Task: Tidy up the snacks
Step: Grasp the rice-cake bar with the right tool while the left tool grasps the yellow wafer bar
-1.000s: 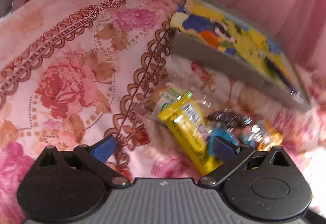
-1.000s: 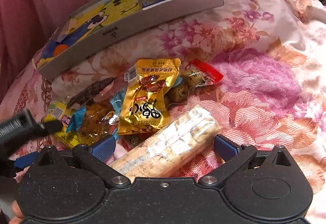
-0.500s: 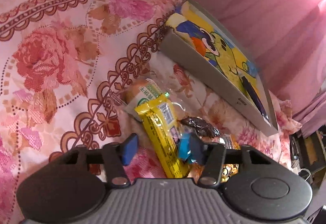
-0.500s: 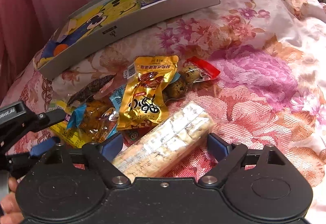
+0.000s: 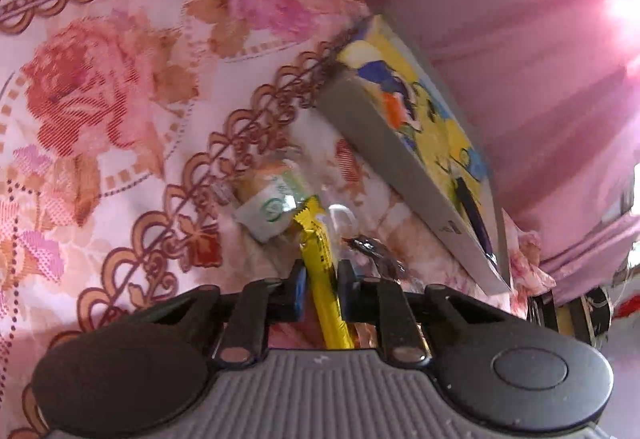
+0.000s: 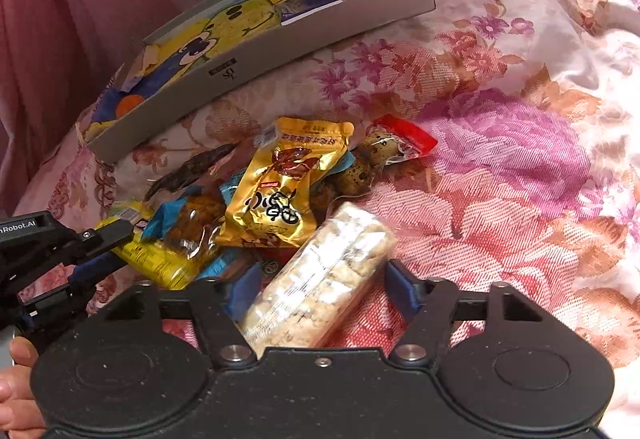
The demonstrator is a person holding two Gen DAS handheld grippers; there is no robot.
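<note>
Left fingers [image 5: 299,289] newly round yellow packet [image 5: 320,263] (edgewise)

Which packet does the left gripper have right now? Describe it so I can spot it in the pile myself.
Start at the grey cartoon-printed box lying on the floral bedspread; the snack pile sits just in front of it. At the pile's left edge, the left gripper is closed on a long, thin yellow stick packet. It is the only plain bright-yellow one, slimmer than the gold pouch nearby.

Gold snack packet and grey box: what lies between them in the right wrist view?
Right wrist view: a dark brown snack strip and bare floral bedcover separate the gold snack packet from the grey box.
</note>
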